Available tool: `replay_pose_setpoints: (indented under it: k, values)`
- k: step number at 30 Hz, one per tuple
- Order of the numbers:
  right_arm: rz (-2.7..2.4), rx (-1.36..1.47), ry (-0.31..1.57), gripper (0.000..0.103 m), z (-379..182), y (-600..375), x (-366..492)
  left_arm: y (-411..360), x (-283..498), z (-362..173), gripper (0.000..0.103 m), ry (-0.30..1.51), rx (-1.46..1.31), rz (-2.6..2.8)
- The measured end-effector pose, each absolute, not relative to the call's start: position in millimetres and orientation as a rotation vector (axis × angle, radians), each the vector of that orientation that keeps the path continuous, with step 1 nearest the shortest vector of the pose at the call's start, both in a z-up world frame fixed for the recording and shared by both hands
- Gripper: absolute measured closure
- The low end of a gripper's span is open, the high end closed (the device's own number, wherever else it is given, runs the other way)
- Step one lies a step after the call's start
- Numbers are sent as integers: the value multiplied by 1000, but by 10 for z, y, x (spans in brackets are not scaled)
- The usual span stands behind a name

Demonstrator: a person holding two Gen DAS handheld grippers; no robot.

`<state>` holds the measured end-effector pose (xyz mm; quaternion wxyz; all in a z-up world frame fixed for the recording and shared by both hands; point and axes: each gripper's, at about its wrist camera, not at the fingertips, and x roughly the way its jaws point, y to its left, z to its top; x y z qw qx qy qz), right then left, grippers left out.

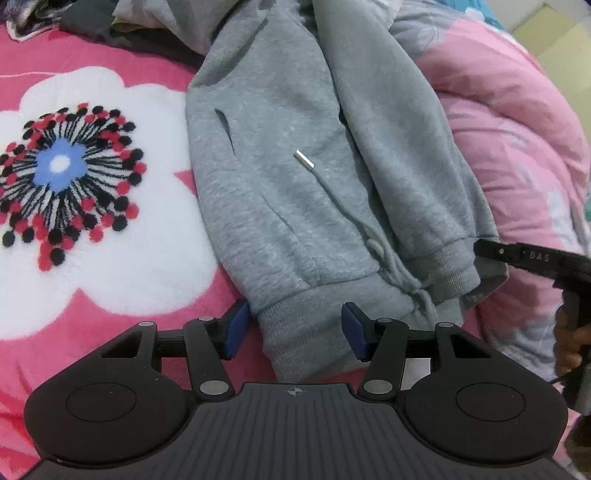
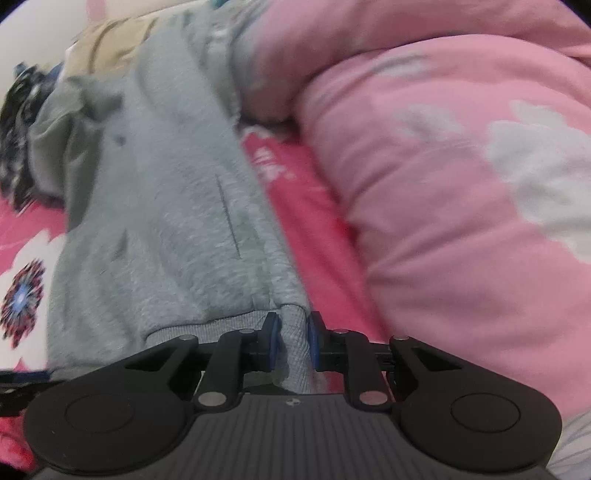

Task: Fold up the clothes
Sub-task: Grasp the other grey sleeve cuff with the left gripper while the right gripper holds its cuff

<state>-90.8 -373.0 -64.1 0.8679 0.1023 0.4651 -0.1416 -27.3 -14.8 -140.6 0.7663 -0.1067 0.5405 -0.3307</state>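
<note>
A grey fleece hoodie (image 1: 295, 177) lies lengthwise on the bed, its drawstring with a metal tip (image 1: 303, 159) on top. My left gripper (image 1: 295, 328) stands open at the ribbed hem (image 1: 306, 332). The hem lies between the blue pads without being squeezed. In the right wrist view my right gripper (image 2: 293, 339) is shut on a fold of the ribbed hem (image 2: 295, 350) at the hoodie's (image 2: 166, 221) other bottom corner. One black finger (image 1: 517, 256) of that gripper reaches the cuff from the right in the left wrist view, with a hand (image 1: 569, 343) behind it.
The bed cover (image 1: 110, 258) is pink with a large white flower print. A bulky pink quilt (image 2: 461, 184) is piled along the hoodie's right side. More crumpled clothes (image 1: 129, 26) lie at the far end of the bed.
</note>
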Motion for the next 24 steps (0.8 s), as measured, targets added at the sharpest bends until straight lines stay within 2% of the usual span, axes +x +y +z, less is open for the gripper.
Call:
replay_pose_setpoints:
  k: [3,6,8,10,12,15,22,24]
  values:
    - [-337,249,961,84,-640,-3874,-932,-66,-255,-1414,49,1181,-268,-725]
    - [-305,379,972,79,-670,-4043,-941,-108,-225,-1499,49,1219,-266,-711]
    - [-286,447,970,70,-665,-4120,-942,-119,-249,-1532,49,1233,-258,-707]
    - [-266,486,956,50,-646,-4166,-934,-145,-279,-1542,49,1234,-240,-700]
    - [-246,492,963,44,-659,-4175,-879,-173,-301,-1540,49,1235,-228,-688]
    - [-224,467,1006,39,-758,-4135,-727,-204,-301,-1530,49,1253,-256,-663]
    - [-204,497,1067,40,-845,-4150,-502,-271,-291,-1461,55,1288,-287,-627]
    - [-187,511,1048,35,-783,-4147,-481,-254,-299,-1480,55,1295,-319,-624]
